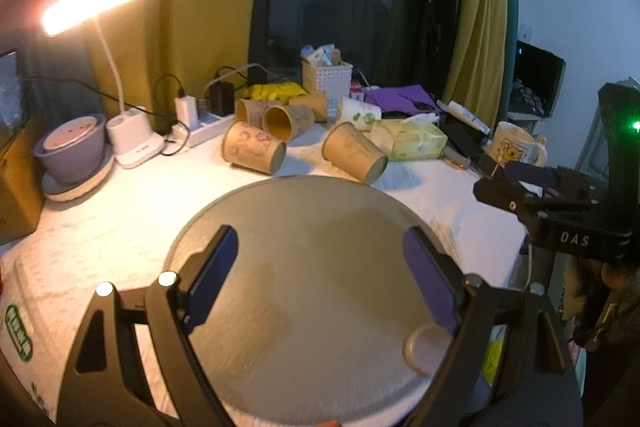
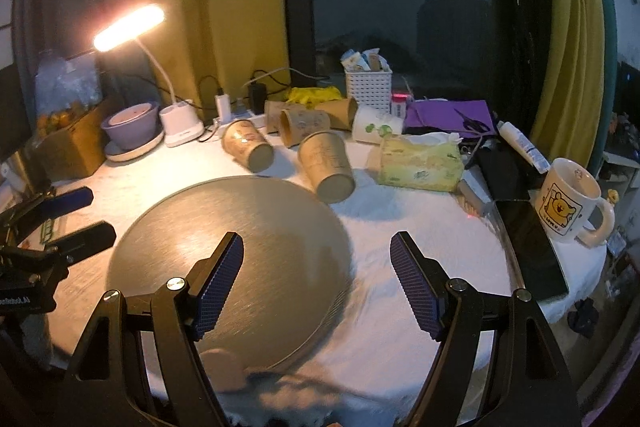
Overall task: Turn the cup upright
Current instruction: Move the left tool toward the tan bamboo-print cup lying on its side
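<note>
Several brown paper cups lie on their sides behind a round grey metal tray [image 1: 312,247] [image 2: 200,227]. The nearest two are a left cup [image 1: 253,152] [image 2: 247,145] and a right cup [image 1: 354,151] [image 2: 326,163], their bases toward me. A cup bottom stands on the tray's near edge [image 1: 426,347] [image 2: 222,369]. My left gripper [image 1: 320,275] is open and empty over the tray. My right gripper [image 2: 318,283] is open and empty over the tray's right edge; it also shows in the left wrist view [image 1: 516,183].
A lit desk lamp [image 2: 176,123], a purple bowl [image 2: 130,125], a power strip [image 1: 200,131], a white basket [image 2: 368,83], a white paper cup [image 2: 376,127], a tissue pack [image 2: 420,163], a phone [image 2: 532,247] and a bear mug [image 2: 570,203] ring the white-clothed table.
</note>
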### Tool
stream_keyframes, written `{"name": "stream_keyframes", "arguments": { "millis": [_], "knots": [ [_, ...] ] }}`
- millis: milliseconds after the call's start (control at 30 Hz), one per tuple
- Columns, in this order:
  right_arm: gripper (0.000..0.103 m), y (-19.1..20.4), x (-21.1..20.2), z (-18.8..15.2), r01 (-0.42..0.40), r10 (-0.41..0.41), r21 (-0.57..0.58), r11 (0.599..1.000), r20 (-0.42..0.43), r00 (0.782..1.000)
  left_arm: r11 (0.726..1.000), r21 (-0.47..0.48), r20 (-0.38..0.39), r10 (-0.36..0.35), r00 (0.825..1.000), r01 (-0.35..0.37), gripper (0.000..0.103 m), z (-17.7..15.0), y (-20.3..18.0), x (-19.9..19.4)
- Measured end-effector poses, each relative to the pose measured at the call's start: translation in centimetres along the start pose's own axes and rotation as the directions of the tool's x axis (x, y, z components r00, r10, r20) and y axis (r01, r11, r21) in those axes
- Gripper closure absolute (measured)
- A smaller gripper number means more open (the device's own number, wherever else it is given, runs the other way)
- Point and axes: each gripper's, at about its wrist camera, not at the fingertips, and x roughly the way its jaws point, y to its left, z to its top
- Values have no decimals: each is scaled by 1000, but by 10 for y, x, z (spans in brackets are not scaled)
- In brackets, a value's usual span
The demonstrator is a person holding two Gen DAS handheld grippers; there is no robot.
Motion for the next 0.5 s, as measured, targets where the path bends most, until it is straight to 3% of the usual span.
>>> {"name": "stream_keyframes", "arguments": {
  "millis": [200, 500],
  "knots": [
    [24, -29, 35, 14, 5, -5, 8, 1000, -15, 1000, 1000, 12, -65, -28, 998, 29, 17, 21, -12, 48],
    [24, -68, 80, 33, 22, -22, 23, 999, -21, 1000, 998, 5, -97, -61, 993, 62, 17, 52, -28, 110]
  ]
}}
